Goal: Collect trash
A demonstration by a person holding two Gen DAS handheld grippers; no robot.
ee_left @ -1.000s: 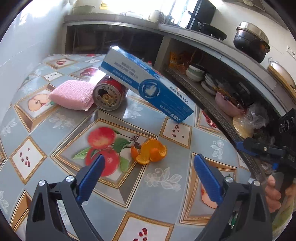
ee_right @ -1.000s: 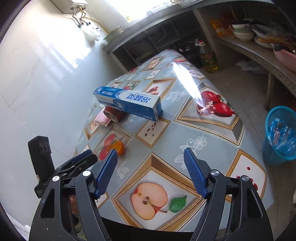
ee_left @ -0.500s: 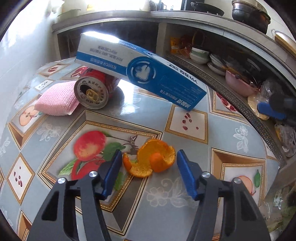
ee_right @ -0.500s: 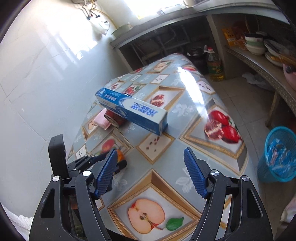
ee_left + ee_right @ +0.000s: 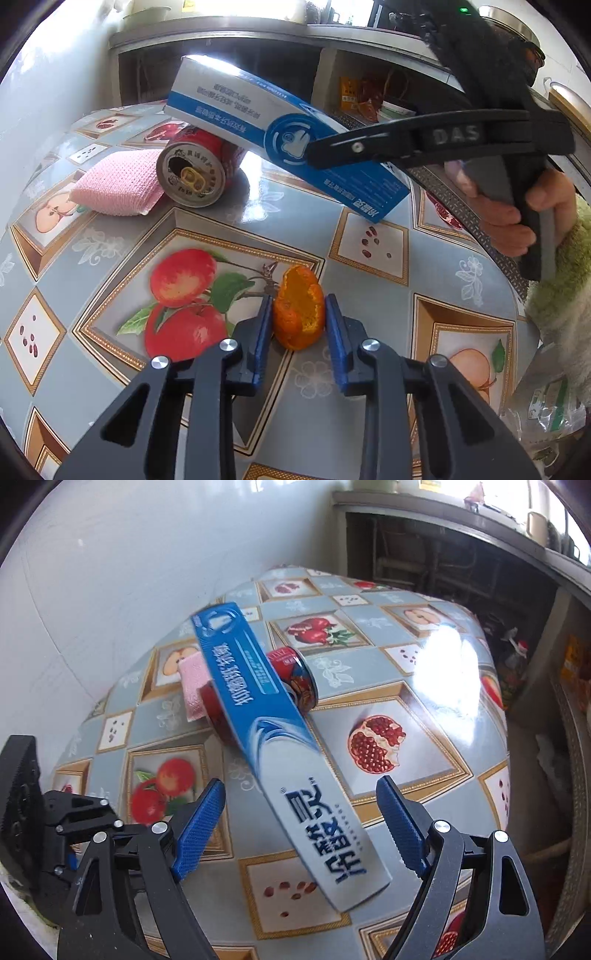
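An orange peel point(image 5: 298, 310) stands on the fruit-patterned tablecloth point(image 5: 110, 229), squeezed between the blue pads of my left gripper point(image 5: 299, 323), which is shut on it. A long blue and white toothpaste box point(image 5: 273, 738) leans on a red drink can point(image 5: 195, 170) lying on its side. My right gripper point(image 5: 303, 819) is open, its pads either side of the box's near end without touching. The right gripper also shows in the left wrist view point(image 5: 424, 140), above the box.
A pink sponge cloth point(image 5: 118, 182) lies left of the can. A white wall runs along the table's left. Shelves with dishes and pots point(image 5: 369, 99) stand behind and to the right. The table edge point(image 5: 502, 768) drops off at right.
My left gripper moved forward and shut on the orange peel, squeezing it upright. My right gripper swung in over the table to straddle the toothpaste box's near end.
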